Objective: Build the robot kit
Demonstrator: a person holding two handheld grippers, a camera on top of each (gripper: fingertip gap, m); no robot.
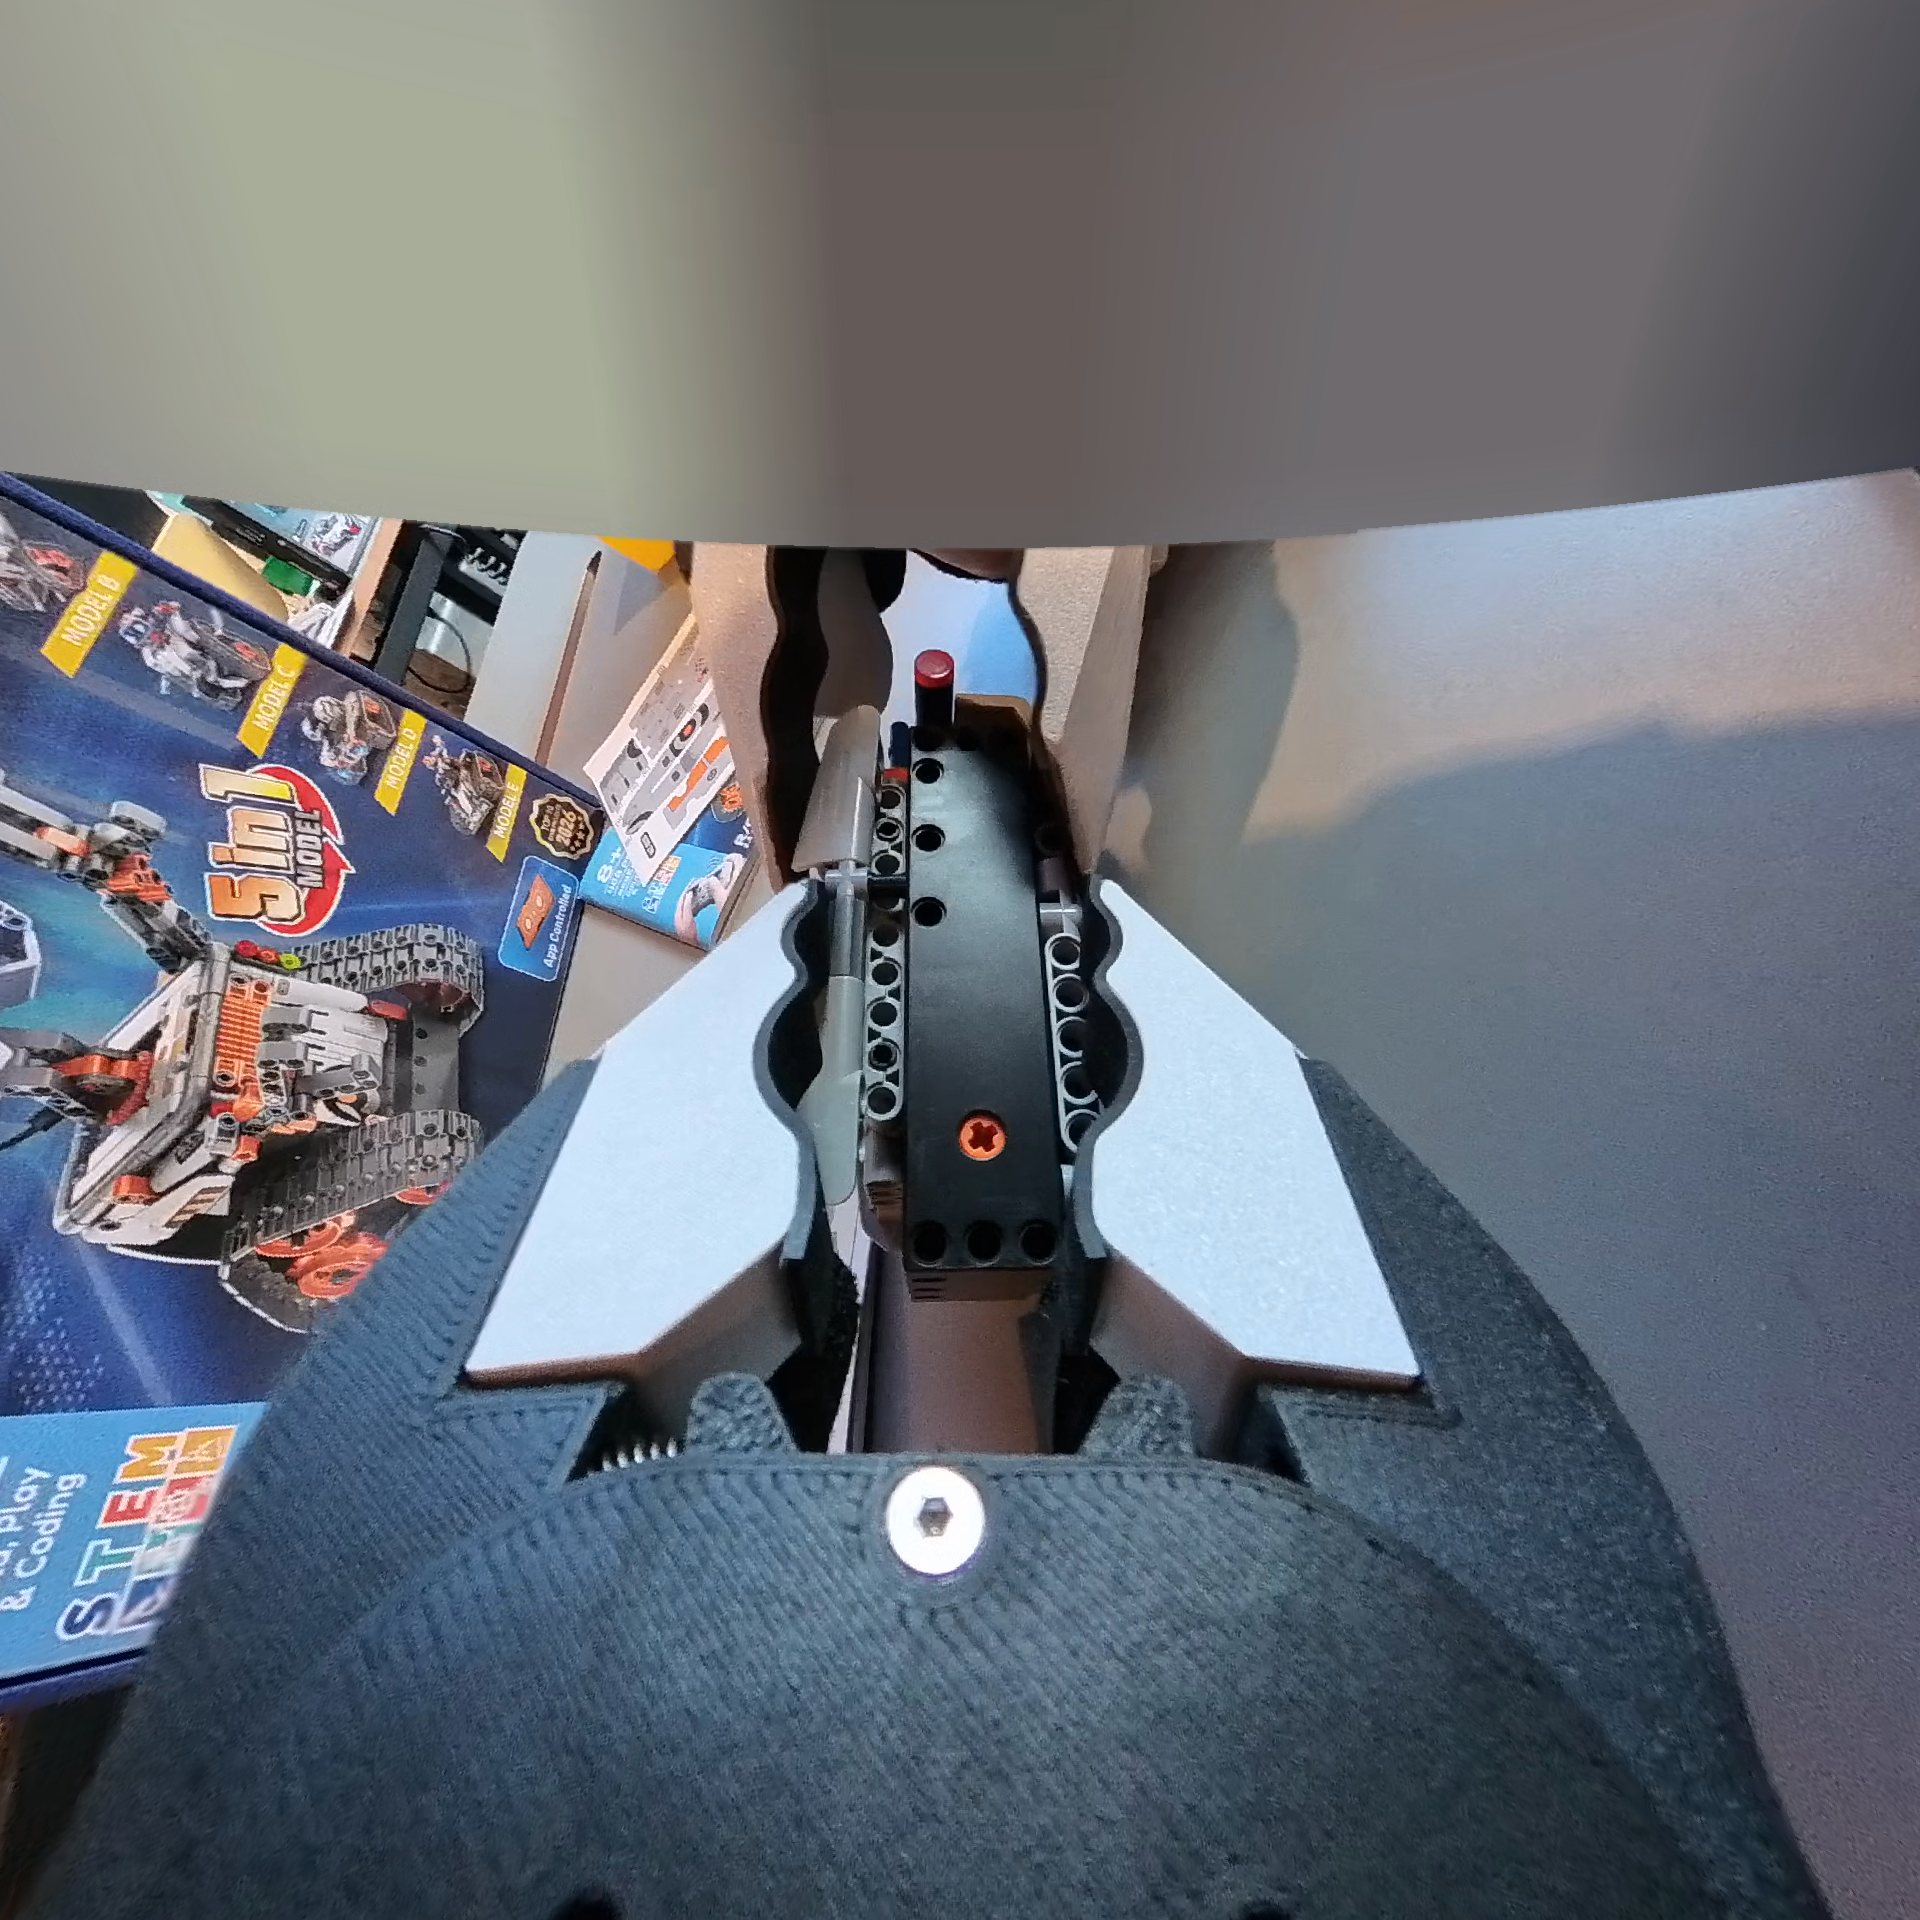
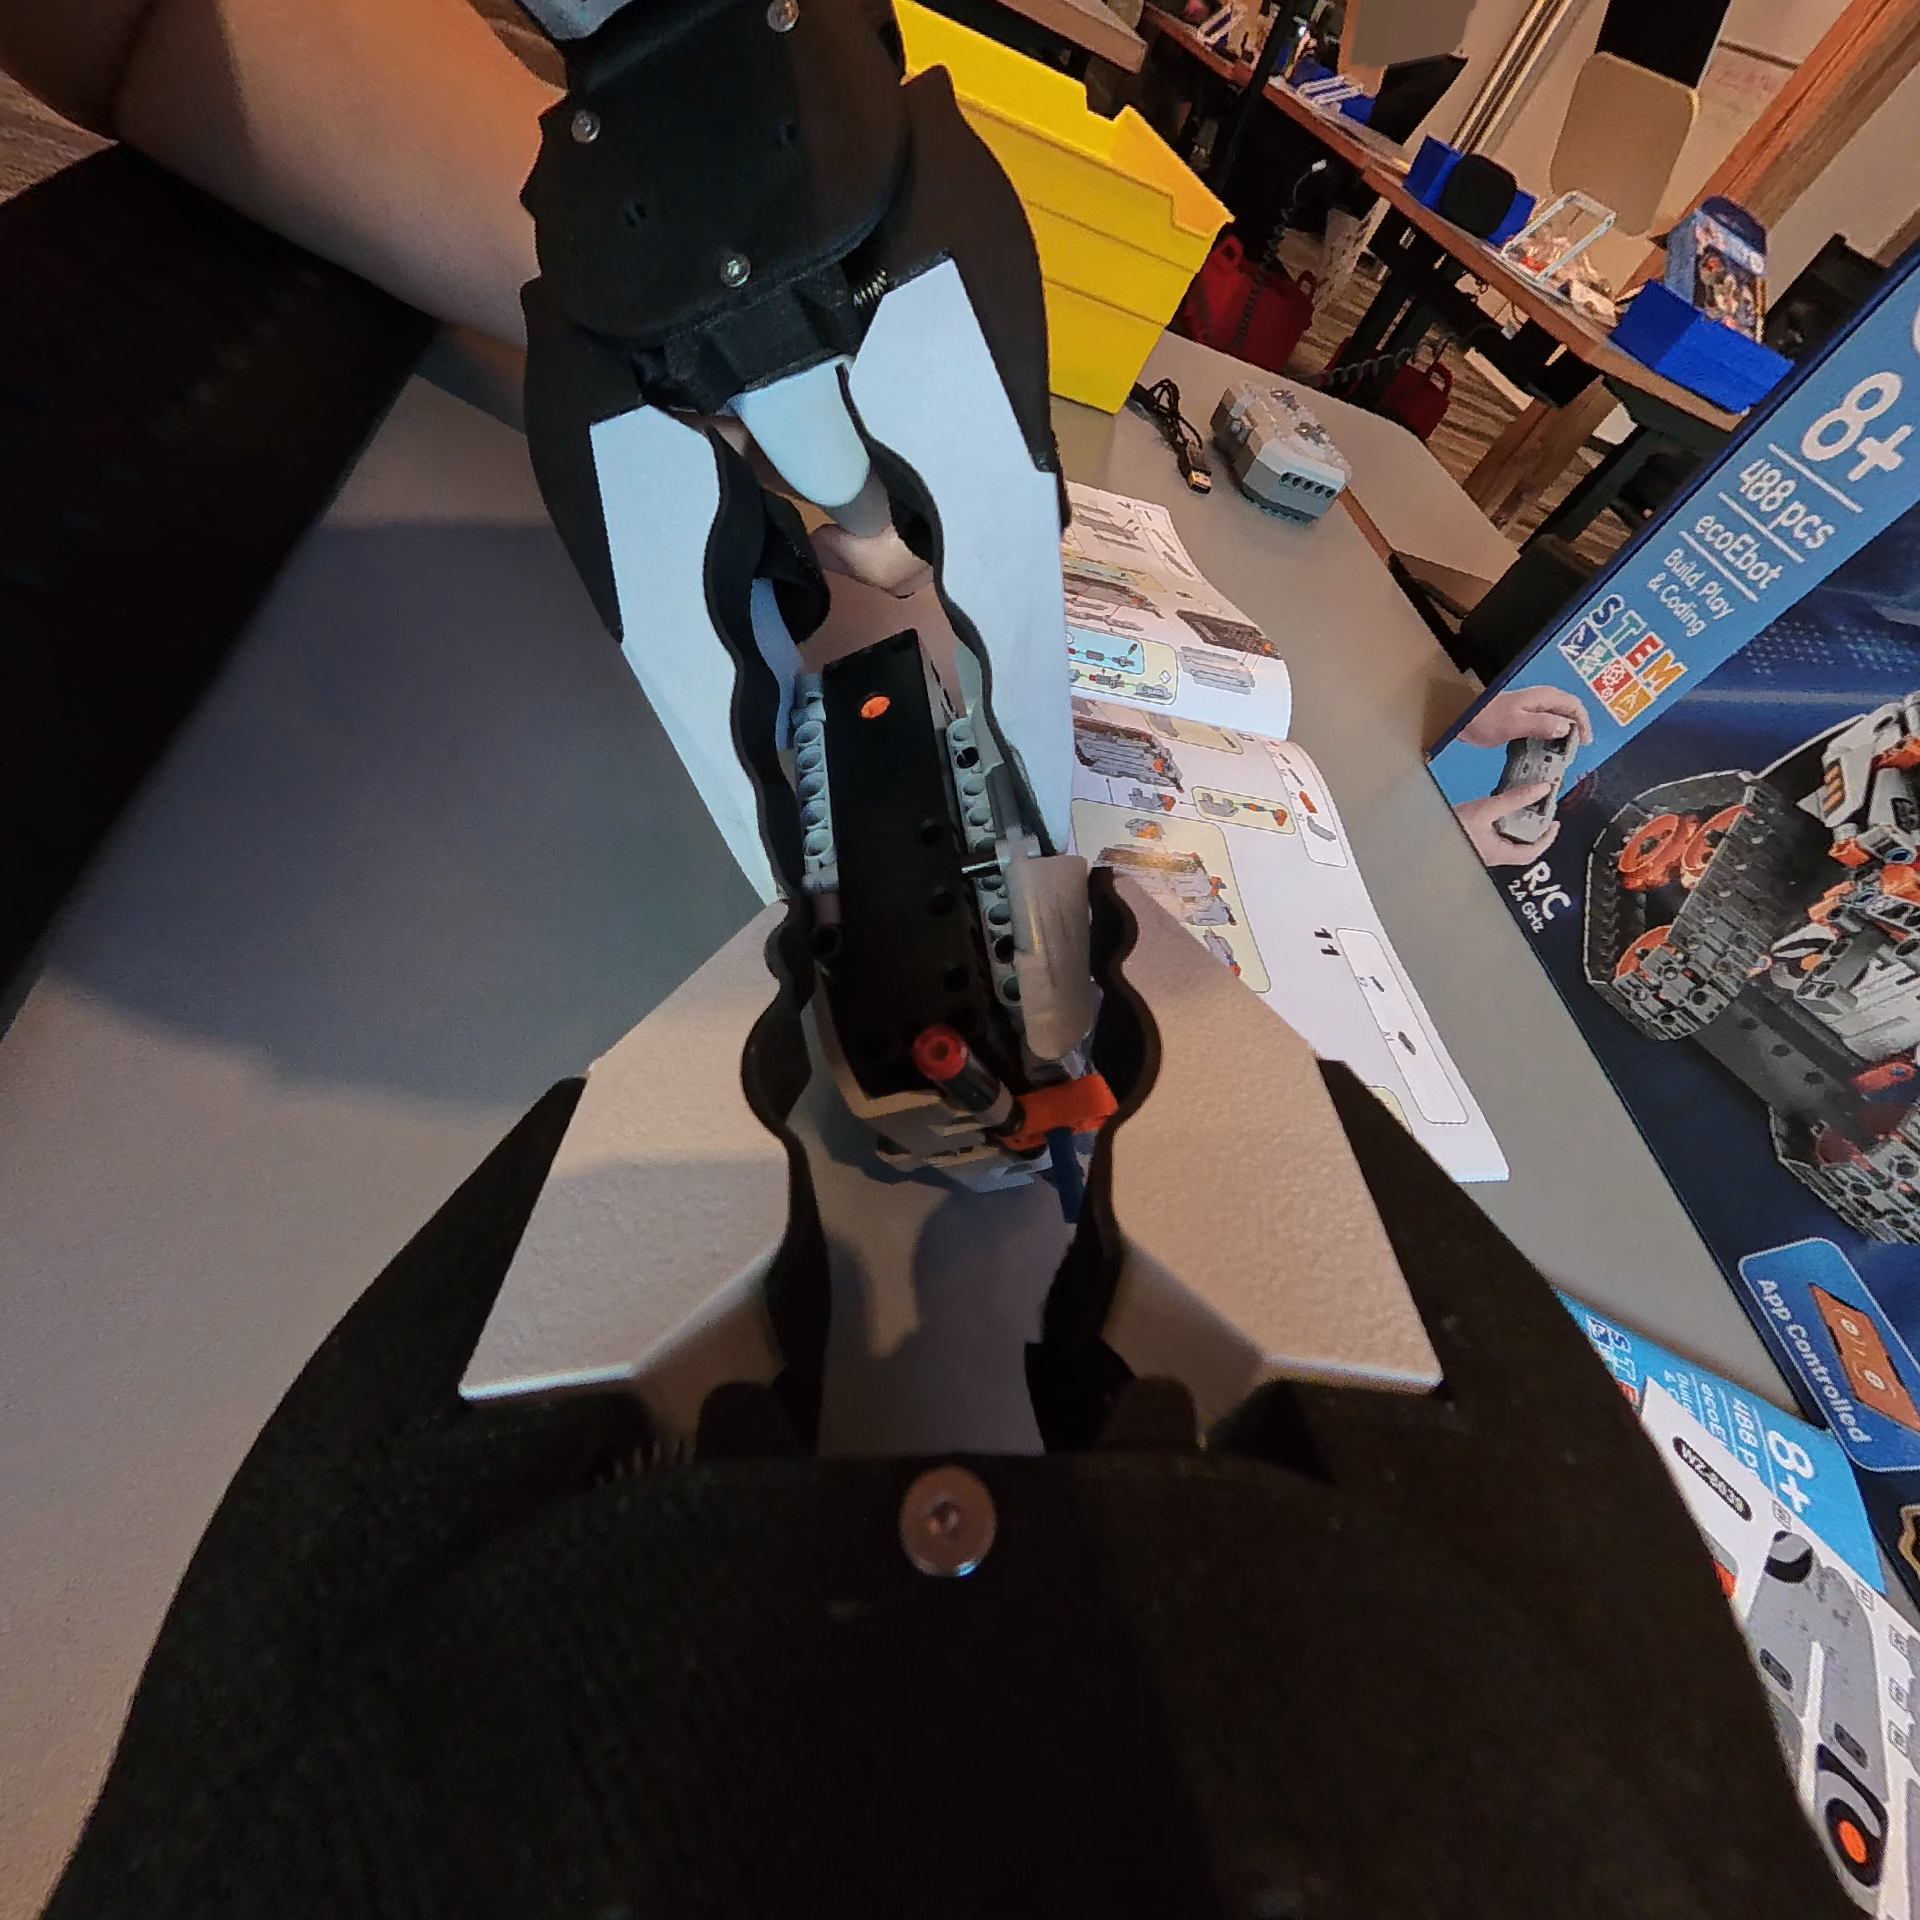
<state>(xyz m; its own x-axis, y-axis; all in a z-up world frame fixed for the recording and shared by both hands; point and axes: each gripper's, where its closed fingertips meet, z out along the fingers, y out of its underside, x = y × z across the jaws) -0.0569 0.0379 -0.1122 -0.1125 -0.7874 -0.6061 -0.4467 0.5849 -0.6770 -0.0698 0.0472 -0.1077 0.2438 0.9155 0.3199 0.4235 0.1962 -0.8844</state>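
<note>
A smooth grey table [image 2: 260, 935] carried everything. A glossy blue toy box [image 2: 1714, 883] stood at its right, an open instruction booklet [image 2: 1247, 831] lay flat beside it, and yellow plastic bins [image 2: 1091, 239] sat at the far edge. Above the table, the left gripper [image 2: 883, 665] and right gripper [image 2: 940, 997], both matte black with wavy rubber pads, each pinched an end of the studded black-and-grey brick assembly [image 2: 894, 883], a red peg [image 1: 933, 670] at its far end.
</note>
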